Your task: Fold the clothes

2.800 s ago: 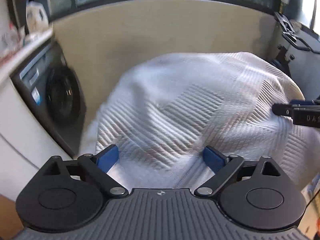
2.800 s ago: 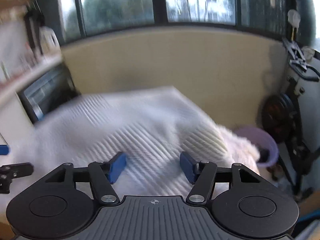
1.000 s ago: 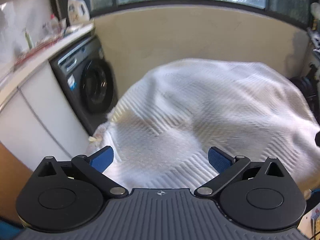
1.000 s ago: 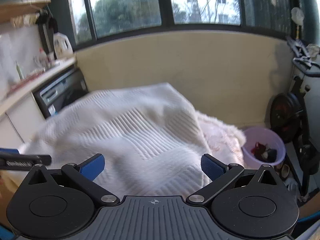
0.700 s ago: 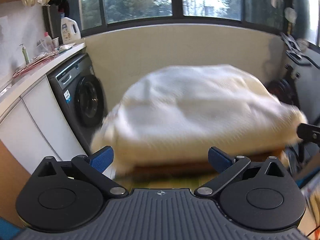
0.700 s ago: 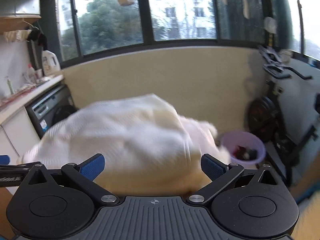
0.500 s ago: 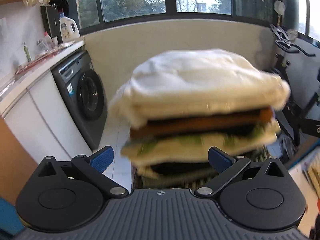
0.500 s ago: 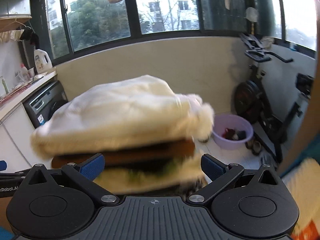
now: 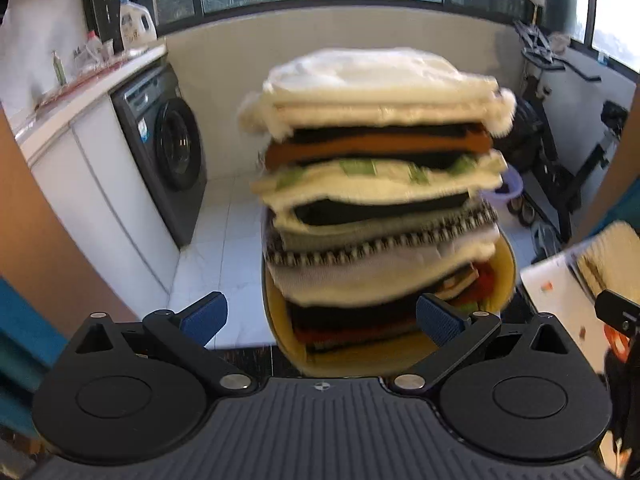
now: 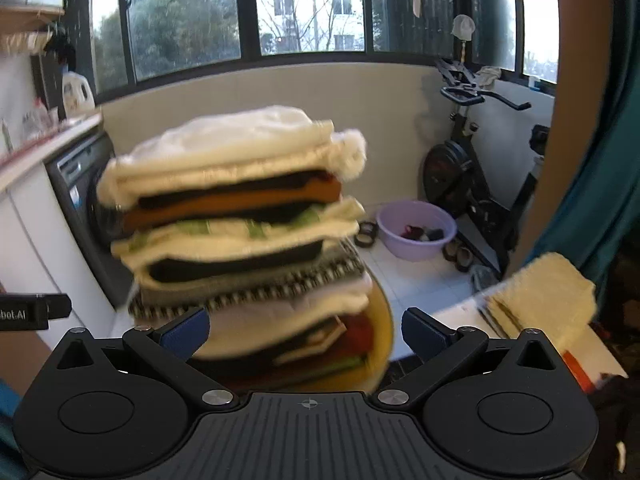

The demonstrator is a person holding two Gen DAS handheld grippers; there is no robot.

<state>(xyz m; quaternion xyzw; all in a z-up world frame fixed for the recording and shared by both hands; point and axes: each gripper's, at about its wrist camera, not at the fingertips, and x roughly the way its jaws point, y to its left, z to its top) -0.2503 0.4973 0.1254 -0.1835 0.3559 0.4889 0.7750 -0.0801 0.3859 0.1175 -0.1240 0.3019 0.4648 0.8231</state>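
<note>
A tall stack of folded clothes [image 9: 380,200] stands on a round yellow stool [image 9: 506,264], with a folded white textured garment [image 9: 376,76] on top. It also shows in the right wrist view [image 10: 240,232]. My left gripper [image 9: 320,318] is open and empty, in front of the stack's base. My right gripper [image 10: 306,330] is open and empty, also low before the stack. The left gripper's tip [image 10: 32,312] shows at the right view's left edge.
A washing machine [image 9: 168,152] stands under a white counter at the left. A purple basin [image 10: 416,234] and an exercise bike [image 10: 464,160] stand on the tiled floor at the right. Another cream folded garment [image 10: 540,300] lies on a white surface at the right.
Both grippers opened and let go of the white garment on top of the stack, then pulled back and down, so the whole stack came into view.
</note>
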